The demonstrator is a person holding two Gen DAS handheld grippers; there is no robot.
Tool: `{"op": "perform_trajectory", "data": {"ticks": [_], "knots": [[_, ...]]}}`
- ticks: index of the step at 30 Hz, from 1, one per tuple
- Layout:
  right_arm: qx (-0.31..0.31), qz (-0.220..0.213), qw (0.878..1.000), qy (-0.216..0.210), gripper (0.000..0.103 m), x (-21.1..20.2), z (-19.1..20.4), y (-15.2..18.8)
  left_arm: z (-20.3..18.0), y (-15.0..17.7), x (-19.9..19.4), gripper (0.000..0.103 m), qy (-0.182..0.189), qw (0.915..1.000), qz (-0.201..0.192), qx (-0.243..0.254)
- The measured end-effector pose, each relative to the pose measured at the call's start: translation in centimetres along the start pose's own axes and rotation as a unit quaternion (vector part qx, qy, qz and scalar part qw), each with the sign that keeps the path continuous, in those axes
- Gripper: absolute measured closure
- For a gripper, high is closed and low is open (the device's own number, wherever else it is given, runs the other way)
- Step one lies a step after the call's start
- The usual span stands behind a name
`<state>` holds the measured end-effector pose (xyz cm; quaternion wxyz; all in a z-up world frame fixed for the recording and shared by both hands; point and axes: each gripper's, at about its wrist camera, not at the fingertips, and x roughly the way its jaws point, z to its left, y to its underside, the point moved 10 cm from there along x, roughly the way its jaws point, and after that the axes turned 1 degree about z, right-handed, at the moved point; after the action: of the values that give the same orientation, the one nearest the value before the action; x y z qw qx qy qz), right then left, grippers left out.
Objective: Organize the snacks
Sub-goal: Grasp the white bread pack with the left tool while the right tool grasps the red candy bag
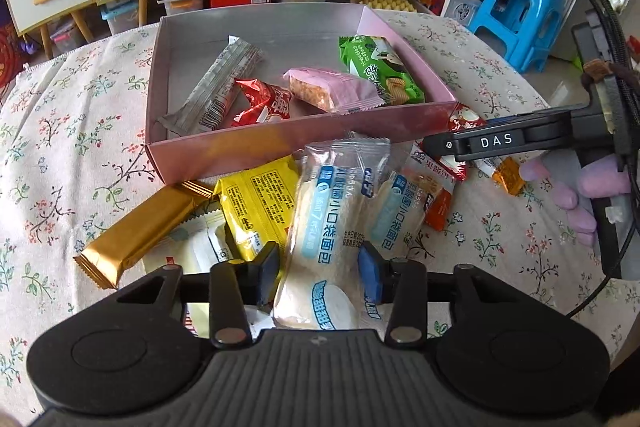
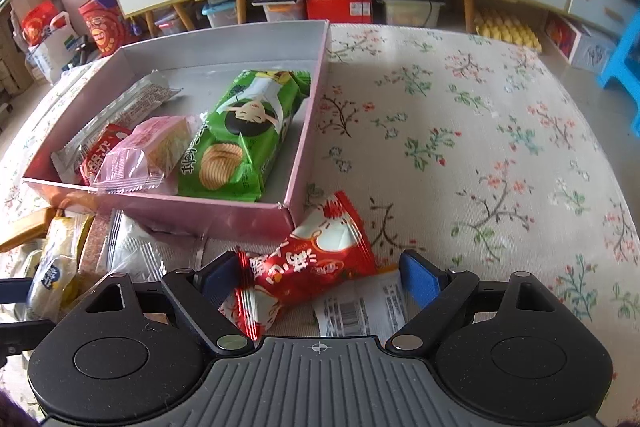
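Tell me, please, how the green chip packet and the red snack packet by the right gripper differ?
The green chip packet lies inside the pink box; the red snack packet lies outside on the cloth, between the open right gripper fingers. Green looks larger and flatter; red is small and puffy. Both are sealed.

Four snacks lay in the box [image 1: 256, 155]; loose packets [image 1: 256, 211] lay on the table [image 1: 60, 131] at its 6 o'clock side.

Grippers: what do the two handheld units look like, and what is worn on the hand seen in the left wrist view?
Both the left gripper and right gripper are black, with ribbed grey bases, round side discs and blue pads. Seen side-on, the right gripper bears white "DAS" lettering and a black braided cable. The hand wears a lilac glove.
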<state>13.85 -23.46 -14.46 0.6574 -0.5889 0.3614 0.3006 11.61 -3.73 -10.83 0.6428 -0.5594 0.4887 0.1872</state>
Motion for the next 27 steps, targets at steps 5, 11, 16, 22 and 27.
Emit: {"op": "perform_trajectory", "data": {"ticks": [5, 11, 16, 22, 27], "knots": [[-0.012, -0.001, 1.000, 0.008, 0.028, 0.0, 0.2, -0.2, 0.3, 0.0, -0.1, 0.071, 0.004, 1.0000, 0.001, -0.007], [-0.003, 0.004, 1.000, 0.007, 0.054, -0.5, -0.1, -0.3, 0.5, -0.1, -0.3, 0.074, 0.008, 0.9999, 0.002, -0.015], [0.011, 0.015, 1.000, 0.005, 0.056, -0.9, -0.3, -0.1, 0.9, -0.2, -0.6, 0.075, 0.011, 0.9994, 0.001, -0.034], [0.042, 0.030, 0.999, -0.009, 0.056, -1.7, -0.6, 0.0, 1.2, -0.4, -1.3, 0.075, 0.021, 0.9983, -0.002, -0.055], [0.074, 0.046, 0.996, -0.022, 0.056, -2.5, -0.7, 0.2, 1.5, -0.6, -1.8, 0.075, 0.018, 0.9976, -0.003, -0.067]]}}
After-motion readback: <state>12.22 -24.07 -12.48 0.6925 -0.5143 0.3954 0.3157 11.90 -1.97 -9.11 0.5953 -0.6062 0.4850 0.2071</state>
